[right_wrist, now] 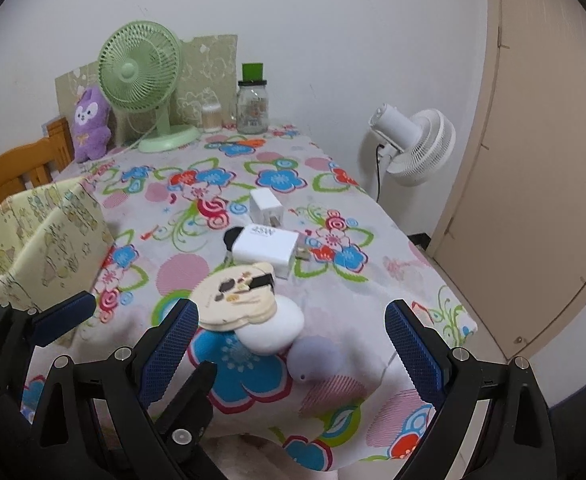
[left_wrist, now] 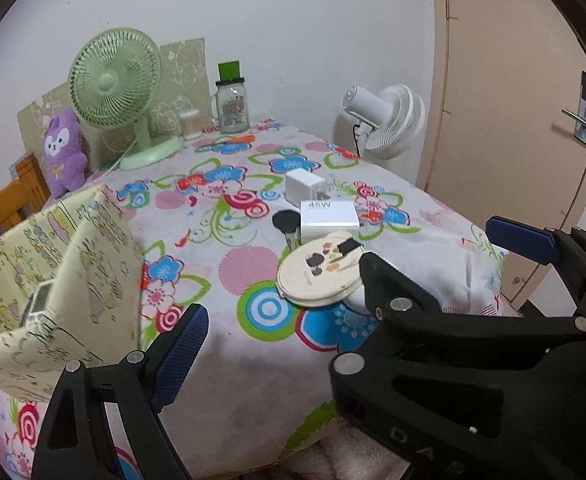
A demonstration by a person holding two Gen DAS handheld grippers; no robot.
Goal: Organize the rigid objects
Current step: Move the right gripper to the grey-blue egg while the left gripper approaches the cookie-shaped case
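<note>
Clutter sits ahead of both your grippers on the flowered tablecloth. Your right gripper is spread wide and holds nothing; between its blue fingers lie a lilac round object and a white oval object, the two touching. Resting partly on the white one, just ahead and left of centre, is the cream bear-shaped case. Beyond that sit a white charger block with a black round piece beside it, and farther on a smaller white adapter.

Your left gripper is also spread and empty, with the cream case lying between its fingers. To its left stands the patterned fabric bin, a small white device inside it. Far ahead, a green fan and glass jar stand near the wall.
</note>
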